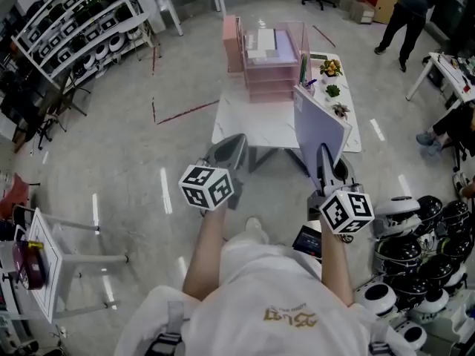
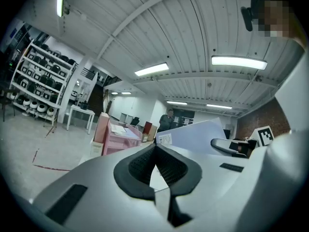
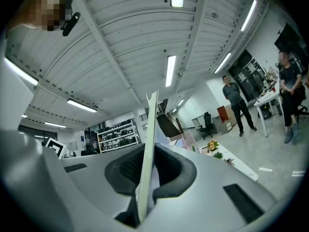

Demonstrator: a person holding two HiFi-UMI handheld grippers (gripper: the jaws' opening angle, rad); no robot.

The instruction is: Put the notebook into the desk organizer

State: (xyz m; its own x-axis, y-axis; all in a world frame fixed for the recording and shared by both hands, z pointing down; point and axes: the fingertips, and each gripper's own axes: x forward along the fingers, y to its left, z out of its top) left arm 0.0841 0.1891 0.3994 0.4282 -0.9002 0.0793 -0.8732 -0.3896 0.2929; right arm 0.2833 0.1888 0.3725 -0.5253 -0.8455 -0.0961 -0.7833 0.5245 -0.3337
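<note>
A lavender notebook [image 1: 318,124] stands upright on edge above the near right part of the white table [image 1: 252,128], with my right gripper [image 1: 324,154] shut on its lower edge. In the right gripper view the notebook [image 3: 149,129] runs edge-on between the pads. The pink desk organizer [image 1: 269,58], with papers in its trays, sits at the table's far end, beyond the notebook. My left gripper [image 1: 234,143] hovers at the table's near left edge, jaws shut with nothing between them [image 2: 155,153]. From the left gripper view, the notebook [image 2: 198,134] and the organizer [image 2: 116,138] lie ahead.
Small potted plants [image 1: 331,68] line the table's right side. White helmets [image 1: 415,232] are piled on the floor at the right. Shelves of helmets [image 1: 67,21] fill the far left. A person [image 1: 407,10] stands at the back right. A white side table [image 1: 52,262] stands near left.
</note>
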